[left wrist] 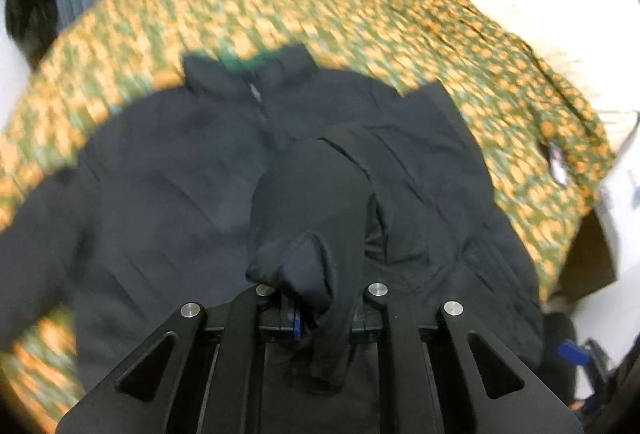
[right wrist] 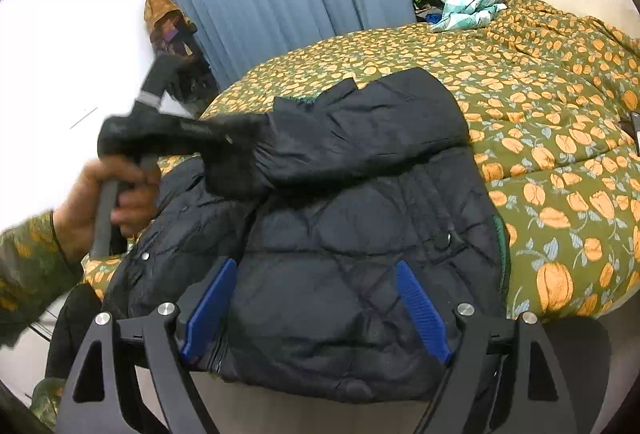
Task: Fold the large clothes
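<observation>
One black jacket point(right wrist: 360, 234) lies on the floral bed point(right wrist: 560, 113), near edge. Left gripper point(left wrist: 316, 298) is clamped on its sleeve point(left wrist: 312, 201), folded across. Right gripper point(right wrist: 316, 310) is spread wide over the hem, gripping nothing.

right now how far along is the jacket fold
Early. Done: the black quilted jacket lies spread on the floral bedspread. In hand: the left gripper is shut on the sleeve, which is carried across the jacket's body. The right gripper is open over the hem, holding nothing. Left: laying that sleeve down, the other side, and folding the body.
</observation>
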